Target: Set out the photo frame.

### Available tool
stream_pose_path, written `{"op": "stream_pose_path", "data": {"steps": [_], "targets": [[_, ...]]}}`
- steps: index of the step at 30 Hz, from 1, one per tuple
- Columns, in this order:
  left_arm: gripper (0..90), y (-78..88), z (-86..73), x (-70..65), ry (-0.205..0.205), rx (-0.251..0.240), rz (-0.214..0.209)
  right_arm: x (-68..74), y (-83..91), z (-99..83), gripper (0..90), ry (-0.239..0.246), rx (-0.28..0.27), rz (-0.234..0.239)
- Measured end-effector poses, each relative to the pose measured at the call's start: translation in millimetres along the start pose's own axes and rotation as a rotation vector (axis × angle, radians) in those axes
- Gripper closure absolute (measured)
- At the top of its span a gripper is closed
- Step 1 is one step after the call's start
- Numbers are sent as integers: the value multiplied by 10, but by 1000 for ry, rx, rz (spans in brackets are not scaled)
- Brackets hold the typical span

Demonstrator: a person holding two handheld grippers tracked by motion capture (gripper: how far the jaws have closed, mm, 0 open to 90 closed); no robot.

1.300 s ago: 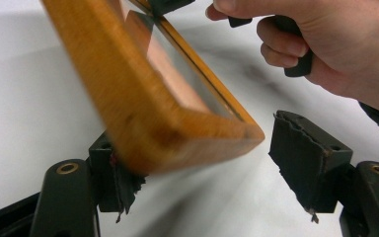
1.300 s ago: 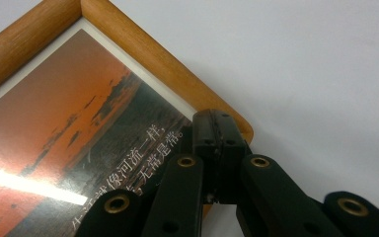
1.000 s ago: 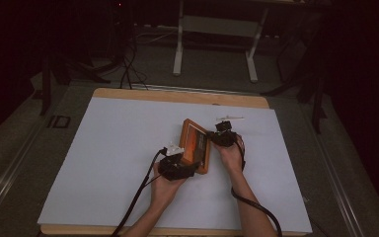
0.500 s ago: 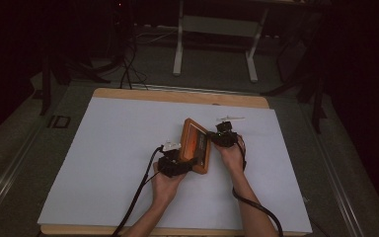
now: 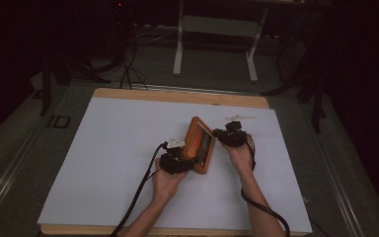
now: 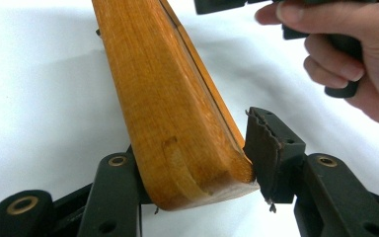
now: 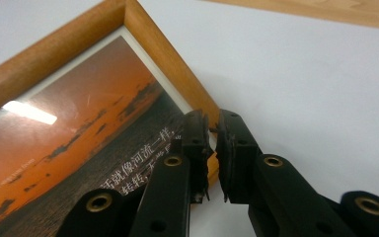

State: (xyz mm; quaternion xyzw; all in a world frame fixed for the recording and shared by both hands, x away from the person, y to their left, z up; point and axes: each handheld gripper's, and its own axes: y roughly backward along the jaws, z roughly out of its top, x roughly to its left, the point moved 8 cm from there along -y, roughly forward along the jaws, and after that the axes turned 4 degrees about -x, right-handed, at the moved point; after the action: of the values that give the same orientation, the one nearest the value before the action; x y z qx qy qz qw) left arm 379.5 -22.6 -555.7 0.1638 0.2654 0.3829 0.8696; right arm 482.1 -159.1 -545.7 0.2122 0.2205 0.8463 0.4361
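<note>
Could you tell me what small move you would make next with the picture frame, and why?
Probably steady it before moving it. The left gripper clamps one corner of the wooden picture frame, which stands tilted on its edge on the white table cover. The right gripper has its fingers pinched on the frame's other edge, so both could lower it together.

The picture frame [image 7: 54,54] is orange-brown wood with visible grain and holds an orange and dark grey sunset print with white characters. Both tools, the left tool [image 6: 197,190] and the right tool [image 7: 212,158], are black with brass-coloured rivets. The tabletop [image 5: 113,148] is white, edged in light wood.
</note>
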Motion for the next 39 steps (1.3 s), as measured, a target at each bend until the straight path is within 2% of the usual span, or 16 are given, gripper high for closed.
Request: {"op": "stream_pose_path", "data": {"steps": [9,14,24,31,37,39], "targets": [[584,-13,55,-4,16,9,-25,-65,67,-22,811,2,-9,-3],[609,-9,98,-25,-6,24,-37,-101,79,-63,808,-6,-7,-9],[676,35,159,-61,-46,14,-53,-218,237,-59,806,-22,-40,-23],[686,81,185,-37,-64,1,-66,-257,305,-82,806,-19,-49,-29],[689,181,251,11,-74,-24,-90,-256,322,-92,806,-16,-48,-30],[689,233,292,34,-90,-30,-97,-247,328,-87,806,-14,-50,-27]]}}
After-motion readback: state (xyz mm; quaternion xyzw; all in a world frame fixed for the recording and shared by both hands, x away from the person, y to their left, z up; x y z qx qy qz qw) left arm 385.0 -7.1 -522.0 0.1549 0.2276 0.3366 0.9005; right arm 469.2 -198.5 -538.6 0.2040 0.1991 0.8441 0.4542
